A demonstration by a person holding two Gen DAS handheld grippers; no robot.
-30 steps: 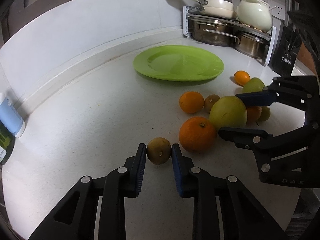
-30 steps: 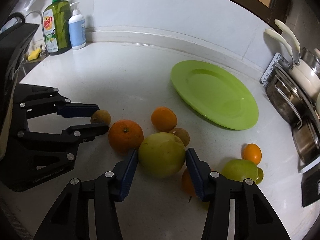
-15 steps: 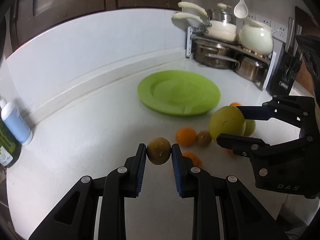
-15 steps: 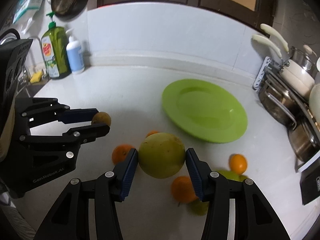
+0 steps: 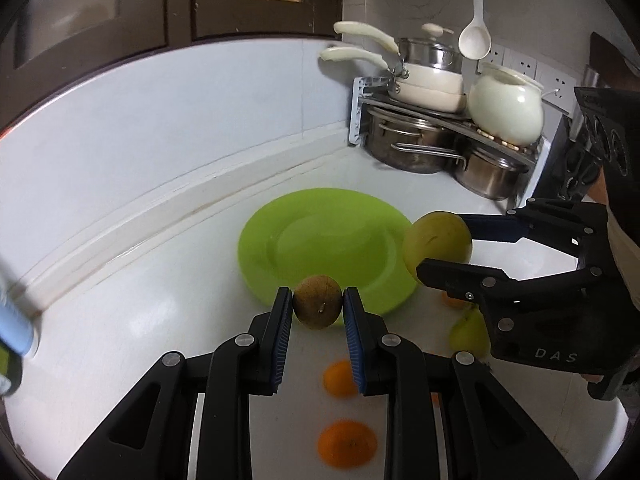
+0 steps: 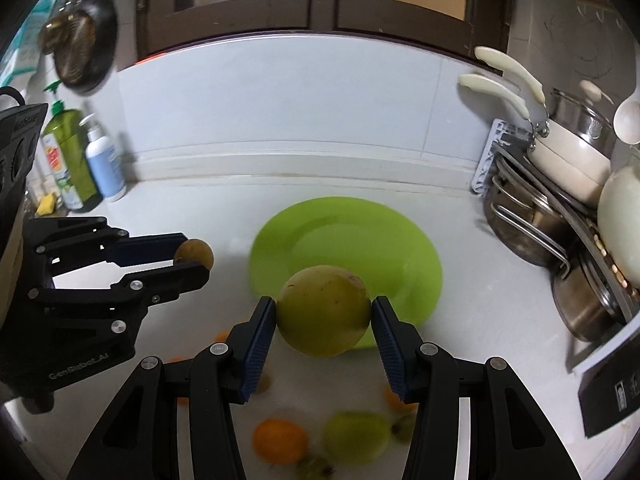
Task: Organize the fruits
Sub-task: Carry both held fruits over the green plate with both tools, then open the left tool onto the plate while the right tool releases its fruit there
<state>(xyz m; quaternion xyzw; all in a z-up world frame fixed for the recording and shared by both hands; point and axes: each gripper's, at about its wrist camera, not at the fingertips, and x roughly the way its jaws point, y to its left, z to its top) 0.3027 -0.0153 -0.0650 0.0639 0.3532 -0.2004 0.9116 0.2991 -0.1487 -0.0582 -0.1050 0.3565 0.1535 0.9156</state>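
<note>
Fruit in transit: left gripper (image 5: pixel 318 306) is clamped on a small brown fruit (image 5: pixel 318 301); right gripper (image 6: pixel 324 316) is clamped on a large yellow-green fruit (image 6: pixel 323 315). Both are held above the counter beside the green plate (image 6: pixel 360 236). Recommendation: lower each onto bare plate surface, well apart, releasing only once seated to prevent rolling.

Two wrist fisheyes, angled down, close (both showing green plate (image 5: pixel 320 240))
</note>
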